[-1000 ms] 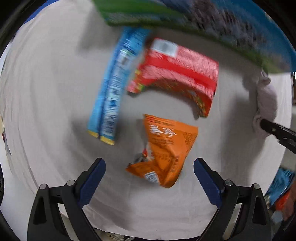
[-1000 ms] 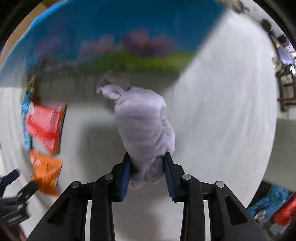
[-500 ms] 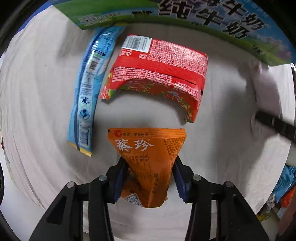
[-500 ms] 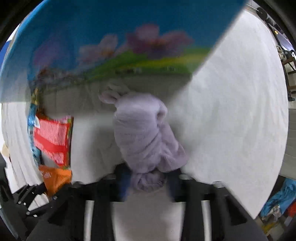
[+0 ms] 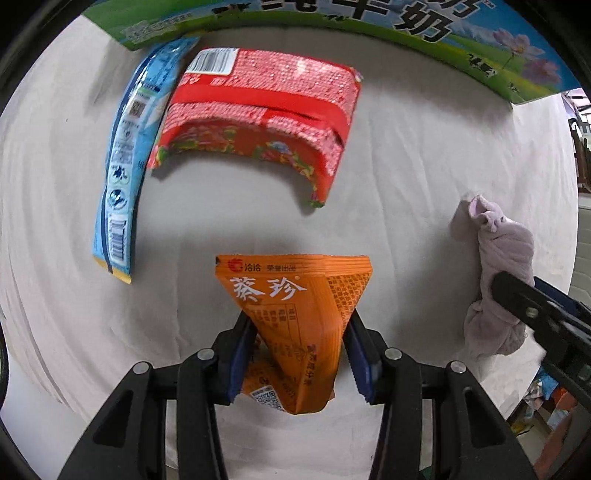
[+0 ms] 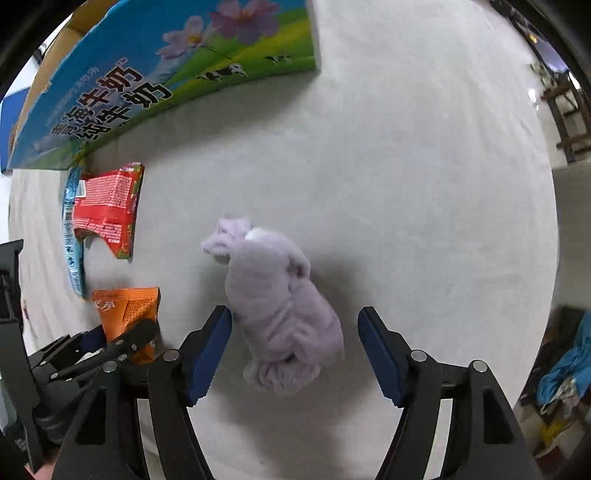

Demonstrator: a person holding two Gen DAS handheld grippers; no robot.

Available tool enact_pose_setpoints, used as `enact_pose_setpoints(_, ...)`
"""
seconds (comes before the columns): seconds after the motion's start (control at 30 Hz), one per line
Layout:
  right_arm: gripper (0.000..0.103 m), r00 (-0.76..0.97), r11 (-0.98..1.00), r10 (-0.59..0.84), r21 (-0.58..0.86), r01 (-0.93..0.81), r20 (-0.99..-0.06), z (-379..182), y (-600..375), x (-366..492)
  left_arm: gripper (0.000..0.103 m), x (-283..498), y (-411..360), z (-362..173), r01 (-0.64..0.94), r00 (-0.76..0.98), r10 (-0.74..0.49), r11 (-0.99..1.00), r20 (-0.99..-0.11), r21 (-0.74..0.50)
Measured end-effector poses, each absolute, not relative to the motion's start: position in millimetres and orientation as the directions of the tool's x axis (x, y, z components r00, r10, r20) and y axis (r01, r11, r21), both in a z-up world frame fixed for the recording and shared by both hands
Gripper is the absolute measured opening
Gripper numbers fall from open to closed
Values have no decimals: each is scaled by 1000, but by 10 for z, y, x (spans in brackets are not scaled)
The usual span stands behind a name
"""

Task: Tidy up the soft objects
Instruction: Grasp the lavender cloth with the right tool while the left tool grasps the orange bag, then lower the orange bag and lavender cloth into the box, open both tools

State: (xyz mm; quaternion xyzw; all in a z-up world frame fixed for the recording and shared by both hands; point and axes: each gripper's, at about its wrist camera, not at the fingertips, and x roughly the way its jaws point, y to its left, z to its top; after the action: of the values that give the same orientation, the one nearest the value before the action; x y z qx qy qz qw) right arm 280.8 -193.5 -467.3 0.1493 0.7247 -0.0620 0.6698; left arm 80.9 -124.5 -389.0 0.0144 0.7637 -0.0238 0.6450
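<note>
My left gripper is shut on an orange snack packet, which also shows in the right wrist view. A red snack bag and a long blue packet lie on the white cloth beyond it. My right gripper is open, its fingers on either side of a bundled lilac cloth that lies on the table. The lilac cloth also shows at the right of the left wrist view.
A big milk carton box with blue and green print stands along the back, behind the packets; it shows in the left wrist view too. The table is covered in white cloth. Clutter lies beyond the table's right edge.
My left gripper closed on the orange packet. My right gripper opened and let go of the lilac cloth, which now rests on the table farther from the box.
</note>
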Motion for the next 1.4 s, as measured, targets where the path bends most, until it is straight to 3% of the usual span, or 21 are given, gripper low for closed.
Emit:
enact_pose_setpoints(0.07,70,-74,947,145,117,301,-987,-4746,-1986,2882,44,818,-1290,-3859,52,-163,-9,998,-987,-17)
enact_pose_setpoints(0.1,52,-78,951,136,108,288,-988,-4811,-1994,2885,44,813,-1305,-3828,53,-158,-10,998,-987,-18)
enact_pose_setpoints(0.2,40,-97,958,108,77,277,-989,-4845,-1918,2884,44,992,-1114,-3702,62,-128,-9,998,-992,-17)
enact_pose_setpoints(0.33,39,-57,966,92,75,247,-994,-4588,-1839,2803,44,921,-1101,-3419,58,-70,-20,998,-997,-24)
enact_pose_setpoints(0.8,39,178,974,134,162,158,-975,-3115,-1424,2320,44,795,-971,-1630,96,196,-101,992,-975,-84)
enact_pose_setpoints(1.1,39,272,969,175,214,121,-946,-2409,-1168,2287,44,820,-912,-1294,105,258,-161,985,-953,-138)
enact_pose_setpoints(1.4,39,329,958,205,258,127,-922,-2150,-1232,2648,44,1288,-917,-1067,119,302,-200,978,-932,-171)
